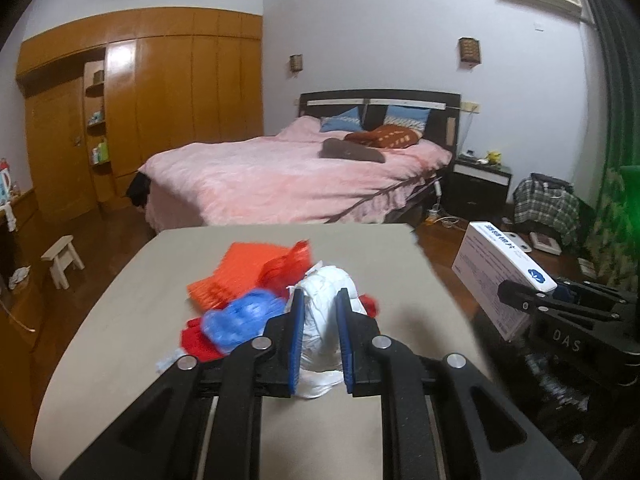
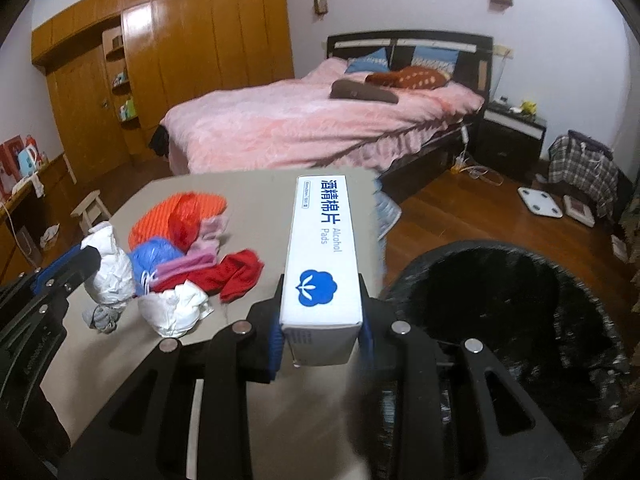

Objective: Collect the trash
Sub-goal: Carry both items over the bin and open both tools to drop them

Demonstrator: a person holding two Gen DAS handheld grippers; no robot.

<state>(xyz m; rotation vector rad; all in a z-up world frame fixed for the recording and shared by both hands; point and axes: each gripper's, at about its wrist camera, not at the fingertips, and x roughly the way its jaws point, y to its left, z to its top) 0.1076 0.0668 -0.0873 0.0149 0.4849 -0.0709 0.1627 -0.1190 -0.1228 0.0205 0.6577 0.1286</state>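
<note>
A: L tool [image 1: 320, 308]?
B: Clamped on a crumpled white paper wad [image 1: 326, 312], held above the desk [image 1: 120, 340], just in front of the pile.
A: R tool [image 2: 322, 332]?
B: Clamped on the white alcohol pads box [image 2: 322, 248], long side pointing away, up off the desk near its right edge.
A: Rest of the trash?
B: Still on the desk: orange cloth [image 2: 176, 210], blue bag [image 2: 154, 256], red cloth [image 2: 236, 270], another white wad [image 2: 174, 310].
A: Bin?
B: Black-lined bin [image 2: 520, 320] on the floor, just right of the box.

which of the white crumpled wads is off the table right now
The white crumpled wad clamped in the left gripper, lifted clear of the table. The other white wad lies loose on the tabletop beside the red cloth.
</note>
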